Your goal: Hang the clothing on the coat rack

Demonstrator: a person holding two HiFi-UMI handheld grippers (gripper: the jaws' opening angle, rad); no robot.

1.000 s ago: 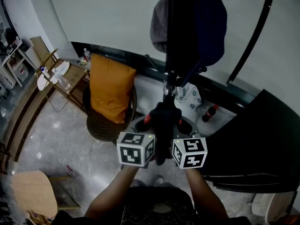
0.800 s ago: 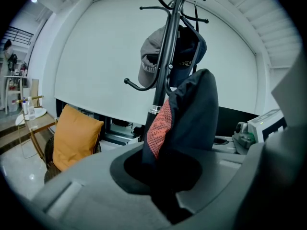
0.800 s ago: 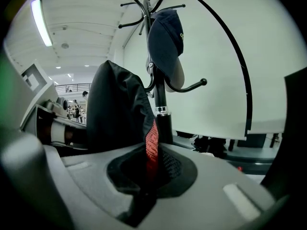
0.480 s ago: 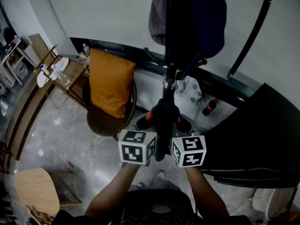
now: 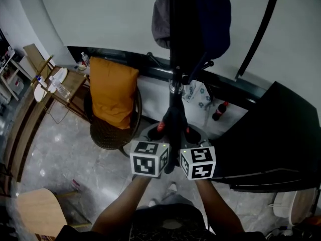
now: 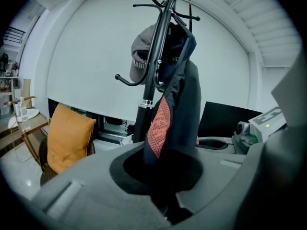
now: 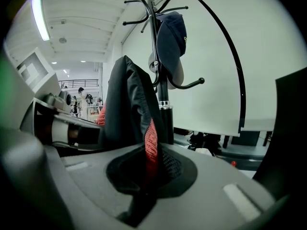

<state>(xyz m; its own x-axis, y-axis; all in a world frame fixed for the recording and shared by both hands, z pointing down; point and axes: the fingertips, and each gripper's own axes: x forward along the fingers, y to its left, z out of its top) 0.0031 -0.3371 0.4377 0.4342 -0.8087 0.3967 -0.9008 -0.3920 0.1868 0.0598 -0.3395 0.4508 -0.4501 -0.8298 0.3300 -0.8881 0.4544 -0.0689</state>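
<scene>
My left claw (image 6: pixel 165 200) and my right claw (image 7: pixel 141 195) are both clenched on the dark jacket (image 6: pixel 180 104) with red lining. I hold it up just in front of the coat rack (image 6: pixel 152 71) pole, where a grey cap (image 6: pixel 140 61) hangs.

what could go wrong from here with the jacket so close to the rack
1. The left tongs and right tongs both pinch the dark jacket low down. Whether its top sits on a hook is unclear, so letting go may drop it.
2. The grey cap and blue cap hang right beside it on the coat rack; a tug could knock them off.
</scene>
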